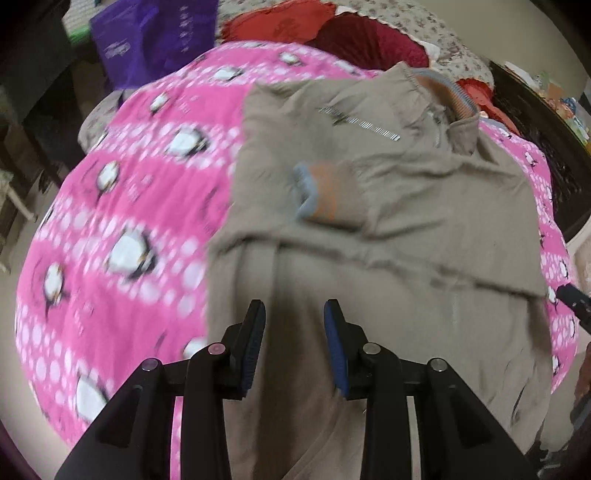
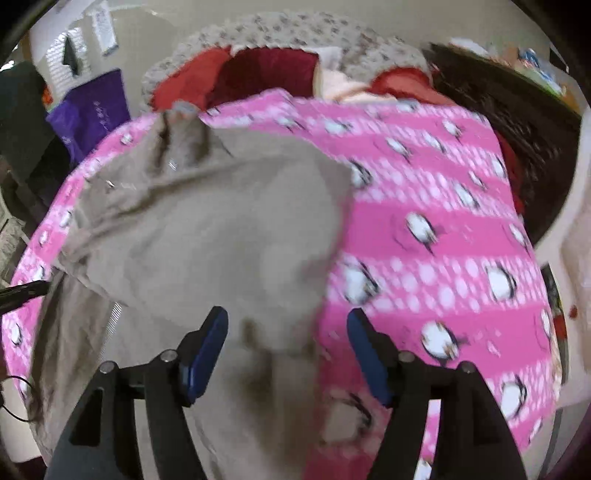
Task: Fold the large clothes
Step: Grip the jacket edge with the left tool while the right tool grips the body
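A large beige jacket [image 1: 388, 236] lies spread on a pink penguin-print blanket [image 1: 122, 206]. Its sleeve with a grey-and-orange cuff [image 1: 314, 192] is folded across the chest, and the zipper [image 1: 362, 123] runs toward the collar. My left gripper [image 1: 294, 314] is open and empty above the jacket's lower part. In the right wrist view the jacket [image 2: 207, 236] fills the left half over the blanket [image 2: 443, 240]. My right gripper [image 2: 287, 325] is open and empty over the jacket's right edge. The right gripper's tip also shows in the left wrist view [image 1: 570, 295].
Red cushions [image 1: 332, 33] and a floral quilt [image 1: 424, 26] lie at the head of the bed. A purple bag [image 1: 147, 37] stands beyond the far left. A dark wooden frame [image 2: 517, 140] edges the bed's right side.
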The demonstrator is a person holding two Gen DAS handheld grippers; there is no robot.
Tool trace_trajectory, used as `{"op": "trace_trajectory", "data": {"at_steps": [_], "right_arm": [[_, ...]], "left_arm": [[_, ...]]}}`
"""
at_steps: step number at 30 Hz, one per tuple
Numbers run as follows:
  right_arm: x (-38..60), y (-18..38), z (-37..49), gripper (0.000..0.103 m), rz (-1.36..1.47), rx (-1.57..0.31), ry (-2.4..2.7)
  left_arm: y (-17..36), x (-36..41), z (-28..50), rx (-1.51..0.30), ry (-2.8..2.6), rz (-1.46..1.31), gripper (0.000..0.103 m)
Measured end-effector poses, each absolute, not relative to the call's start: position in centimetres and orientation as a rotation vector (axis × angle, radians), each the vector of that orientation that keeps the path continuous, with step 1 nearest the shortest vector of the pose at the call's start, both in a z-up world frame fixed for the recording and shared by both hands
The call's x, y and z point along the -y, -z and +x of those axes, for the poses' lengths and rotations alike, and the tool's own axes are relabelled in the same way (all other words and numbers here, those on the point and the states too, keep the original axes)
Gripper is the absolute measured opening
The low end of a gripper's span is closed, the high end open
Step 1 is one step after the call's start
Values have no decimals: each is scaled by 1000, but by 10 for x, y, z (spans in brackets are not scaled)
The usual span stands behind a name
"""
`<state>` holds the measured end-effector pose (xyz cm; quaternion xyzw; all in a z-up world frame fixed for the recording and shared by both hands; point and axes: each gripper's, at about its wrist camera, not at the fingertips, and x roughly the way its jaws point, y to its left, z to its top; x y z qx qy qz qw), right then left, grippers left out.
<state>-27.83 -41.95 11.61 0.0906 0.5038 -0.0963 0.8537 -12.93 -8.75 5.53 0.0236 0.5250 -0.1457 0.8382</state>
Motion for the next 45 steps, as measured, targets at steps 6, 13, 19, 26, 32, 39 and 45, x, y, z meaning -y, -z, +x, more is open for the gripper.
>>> {"op": "trace_trajectory", "data": {"at_steps": [6,13,19,26,32,39,45], "right_arm": [[429,-74,-283,55,267,-1082,217],[434,-80,-287,0,250,-999,295],[467,-68,-298,0,443,-1049,296],[434,-88,-317,67,321,-1029,204],[420,-69,-285,50,279,-1018,198],[455,-70,-288,0,287,-987,369],[482,-69,-324,1,474,-993,320]], "left_arm": [[-38,62,-151,-1161,262,25,21],[-36,41,-175,-1173,249,8,21],[-25,36,-180,-1207,239,-9,21],[-22,34,-192,-1214,253,-10,21],[-24,36,-202,-1217,255,3,21],[-27,14,-211,-1201,246,-35,24],[-23,22,-211,-1212,256,-38,24]]}}
